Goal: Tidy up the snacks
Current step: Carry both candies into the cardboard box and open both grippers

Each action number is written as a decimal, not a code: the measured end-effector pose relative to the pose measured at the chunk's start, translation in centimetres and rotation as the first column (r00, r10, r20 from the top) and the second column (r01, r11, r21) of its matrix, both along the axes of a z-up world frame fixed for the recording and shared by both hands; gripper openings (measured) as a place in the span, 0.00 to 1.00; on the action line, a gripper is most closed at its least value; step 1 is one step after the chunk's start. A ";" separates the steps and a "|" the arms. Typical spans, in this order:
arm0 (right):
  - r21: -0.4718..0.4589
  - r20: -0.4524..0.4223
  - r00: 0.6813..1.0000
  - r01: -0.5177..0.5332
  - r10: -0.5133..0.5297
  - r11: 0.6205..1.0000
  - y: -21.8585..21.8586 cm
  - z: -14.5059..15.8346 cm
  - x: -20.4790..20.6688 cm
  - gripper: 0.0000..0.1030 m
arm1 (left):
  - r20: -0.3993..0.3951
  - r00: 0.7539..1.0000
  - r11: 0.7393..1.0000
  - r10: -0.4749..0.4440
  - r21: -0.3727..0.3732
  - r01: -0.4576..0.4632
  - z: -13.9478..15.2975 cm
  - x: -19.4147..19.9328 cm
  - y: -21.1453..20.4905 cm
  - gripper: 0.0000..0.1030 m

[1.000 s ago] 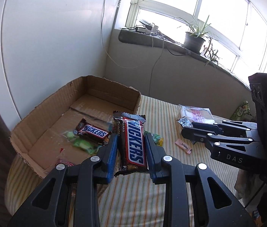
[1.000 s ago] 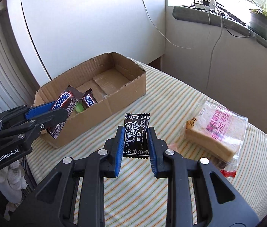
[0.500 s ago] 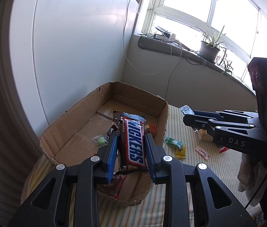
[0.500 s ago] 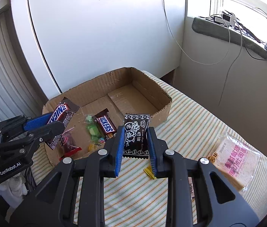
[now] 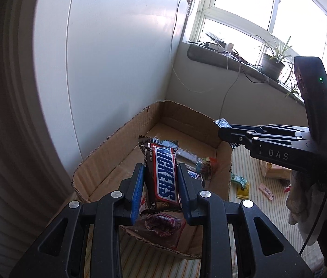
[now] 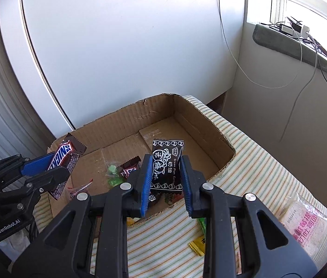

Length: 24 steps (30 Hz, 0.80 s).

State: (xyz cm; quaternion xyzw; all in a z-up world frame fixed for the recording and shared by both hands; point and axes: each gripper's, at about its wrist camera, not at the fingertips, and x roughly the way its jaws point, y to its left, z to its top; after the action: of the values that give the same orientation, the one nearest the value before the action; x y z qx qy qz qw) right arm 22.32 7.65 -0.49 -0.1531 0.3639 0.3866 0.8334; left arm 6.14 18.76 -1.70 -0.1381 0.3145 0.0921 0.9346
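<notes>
Striped cloth (image 6: 251,162) covers the table under an open cardboard box (image 6: 200,115). Over the box, the left gripper (image 5: 161,186) is clamped on a Snickers bar (image 5: 163,176), whose lower end hides a reddish packet (image 5: 163,225). The right gripper (image 6: 166,178) pinches a black plum-candy packet (image 6: 166,162) above the box's near wall. Small sweets (image 6: 114,173) lie half hidden behind its fingers. A bread bag (image 6: 307,227) is cut off at the frame edge.
</notes>
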 end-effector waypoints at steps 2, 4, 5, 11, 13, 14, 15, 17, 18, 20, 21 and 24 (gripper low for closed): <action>-0.004 -0.003 1.000 -0.004 0.004 1.000 0.5 -0.3 0.3 0.24 | -0.003 1.000 1.000 0.006 0.000 -0.006 -0.1 0.1 0.4 0.26; -0.009 -0.010 1.000 -0.007 0.006 1.000 0.9 -0.5 0.6 0.24 | -0.007 1.000 1.000 0.009 0.001 -0.009 -0.2 0.1 0.6 0.26; -0.012 -0.012 1.000 -0.007 0.007 1.000 1.1 -0.7 0.8 0.24 | -0.009 1.000 1.000 0.010 0.001 -0.010 -0.3 0.2 0.7 0.26; -0.022 -0.031 0.999 -0.009 0.008 1.000 1.5 -1.4 1.5 0.24 | -0.017 1.000 1.000 0.012 -0.002 -0.012 -0.5 0.5 0.8 0.26; -0.025 -0.035 0.999 -0.011 0.010 1.000 1.6 -1.6 1.6 0.24 | -0.020 1.000 1.000 0.013 -0.002 -0.013 -0.6 0.7 0.8 0.27; -0.027 -0.036 0.999 -0.012 0.011 1.000 1.7 -1.7 1.7 0.24 | -0.021 1.000 1.000 0.014 -0.002 -0.014 -0.6 0.7 0.9 0.27; -0.028 -0.037 0.999 -0.012 0.011 1.000 1.7 -1.8 1.7 0.24 | -0.022 1.000 1.000 0.016 -0.002 -0.016 -0.6 0.7 0.8 0.27; -0.029 -0.038 0.999 -0.014 0.013 0.999 1.9 -1.9 1.8 0.24 | -0.023 1.000 1.000 0.015 -0.003 -0.015 -0.6 0.8 0.8 0.27; -0.031 -0.035 0.999 -0.014 0.013 0.999 1.9 -1.9 1.8 0.24 | -0.025 1.000 1.000 0.017 -0.001 -0.017 -0.7 0.9 0.8 0.27; -0.032 -0.030 0.999 -0.015 0.014 0.999 2.1 -2.0 1.8 0.24 | -0.028 0.999 1.000 0.020 0.001 -0.020 -0.7 0.9 0.8 0.27; -0.031 -0.031 0.999 -0.017 0.016 0.999 2.1 -2.0 1.8 0.24 | -0.029 0.999 1.000 0.021 0.002 -0.021 -0.7 1.0 0.8 0.27; -0.035 -0.028 0.999 -0.020 0.019 0.999 2.2 -2.0 1.7 0.35 | -0.030 0.999 1.000 0.024 0.005 -0.024 -0.7 1.1 0.8 0.28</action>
State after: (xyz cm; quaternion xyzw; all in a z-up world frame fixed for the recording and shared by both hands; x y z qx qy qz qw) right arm 24.02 9.81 -2.48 -0.1662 0.3806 0.3902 0.8217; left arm 7.22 19.52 -2.45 -0.1381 0.3265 0.1061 0.9290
